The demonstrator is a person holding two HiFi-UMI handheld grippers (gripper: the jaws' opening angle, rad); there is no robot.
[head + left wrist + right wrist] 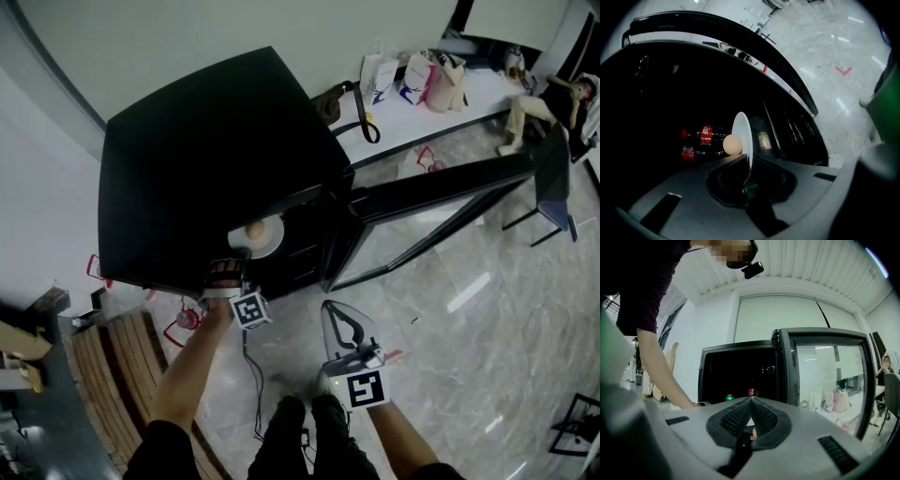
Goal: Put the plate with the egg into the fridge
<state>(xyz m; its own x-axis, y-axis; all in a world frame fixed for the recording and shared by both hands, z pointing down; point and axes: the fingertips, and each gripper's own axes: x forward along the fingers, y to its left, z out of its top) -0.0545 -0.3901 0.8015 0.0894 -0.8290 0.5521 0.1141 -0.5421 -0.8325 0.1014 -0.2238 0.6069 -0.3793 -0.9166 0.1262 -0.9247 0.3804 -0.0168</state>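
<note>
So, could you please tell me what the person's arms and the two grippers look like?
The left gripper and right gripper each have a smooth grey body, a black-lined claw and a white cube bearing black square markers. A thin dark cable hangs from the left one. Short dark sleeves leave the forearms bare.

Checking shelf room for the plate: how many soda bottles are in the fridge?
2: side by side deep in the fridge, beyond the plate and egg, one bottle next to the other. Darkness may hide more.
</note>
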